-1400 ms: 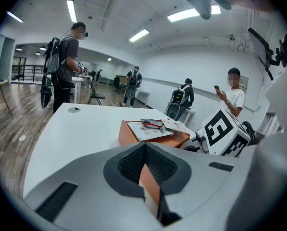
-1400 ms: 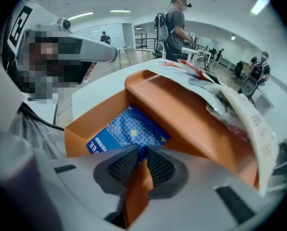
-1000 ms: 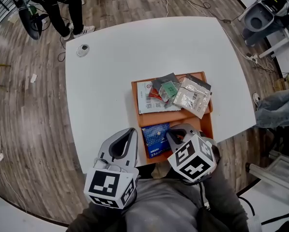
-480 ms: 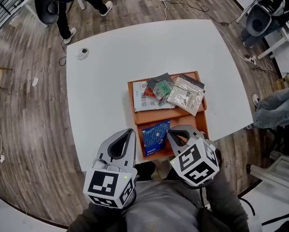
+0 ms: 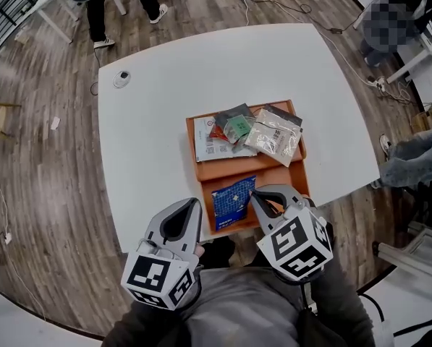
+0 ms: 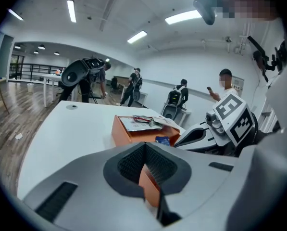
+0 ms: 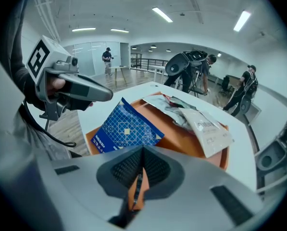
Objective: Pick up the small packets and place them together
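With jaws pressed together on nothing, the left gripper [image 5: 193,203] and right gripper [image 5: 258,192] hover at the table's [image 5: 165,85] near edge, the right one hiding a tray [image 5: 252,170] corner beside the glossy blue packet [image 5: 232,199], while crinkled packets [image 5: 263,132] overlap at the far end.

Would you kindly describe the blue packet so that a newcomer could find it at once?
On the white table sits a shallow orange tray. At its near end the flat blue packet lies alone. It alone is blue with a white diamond grid; the heap of pale and grey packets lies at the far end.
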`<state>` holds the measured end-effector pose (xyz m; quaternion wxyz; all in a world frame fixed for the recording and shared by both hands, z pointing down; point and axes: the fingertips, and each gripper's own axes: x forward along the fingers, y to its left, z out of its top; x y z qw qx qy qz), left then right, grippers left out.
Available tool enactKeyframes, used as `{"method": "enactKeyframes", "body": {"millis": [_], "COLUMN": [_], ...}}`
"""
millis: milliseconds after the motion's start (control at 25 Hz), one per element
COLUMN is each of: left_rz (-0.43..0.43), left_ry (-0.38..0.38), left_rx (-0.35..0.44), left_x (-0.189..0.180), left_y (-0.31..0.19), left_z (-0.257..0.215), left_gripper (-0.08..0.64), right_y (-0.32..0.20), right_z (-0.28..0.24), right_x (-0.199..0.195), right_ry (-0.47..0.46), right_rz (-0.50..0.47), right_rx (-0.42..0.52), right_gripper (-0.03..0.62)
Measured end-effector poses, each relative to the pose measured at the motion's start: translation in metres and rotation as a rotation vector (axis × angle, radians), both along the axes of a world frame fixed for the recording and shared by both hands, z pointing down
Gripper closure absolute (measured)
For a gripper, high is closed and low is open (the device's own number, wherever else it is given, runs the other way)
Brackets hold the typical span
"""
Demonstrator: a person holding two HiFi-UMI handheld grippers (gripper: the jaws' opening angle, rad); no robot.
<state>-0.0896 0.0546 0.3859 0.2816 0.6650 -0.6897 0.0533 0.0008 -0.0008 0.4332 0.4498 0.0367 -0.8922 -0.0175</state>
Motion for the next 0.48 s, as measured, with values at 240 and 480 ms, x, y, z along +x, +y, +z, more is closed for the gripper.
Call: {"method": "enactKeyframes", "body": {"millis": [240,480], "left_rz": [0.018,0.180], "left_ry": [-0.063,-0.217], "left_rx": [0.029,0.109], "left_x": [0.006,0.037], "left_y": [-0.008,-0.017], "left_z": [-0.008,-0.021], "left_gripper": [0.557,0.558], "right_y": [0.003,0.001], "right_z": [0.000,0.003], "right_x": [0.001,0.005], "right_ry": [-0.036,-0.043], "right_rz": [-0.013,-0.011], "right_rx": [-0.013,-0.022], "right_gripper": [0.589,0.589]}}
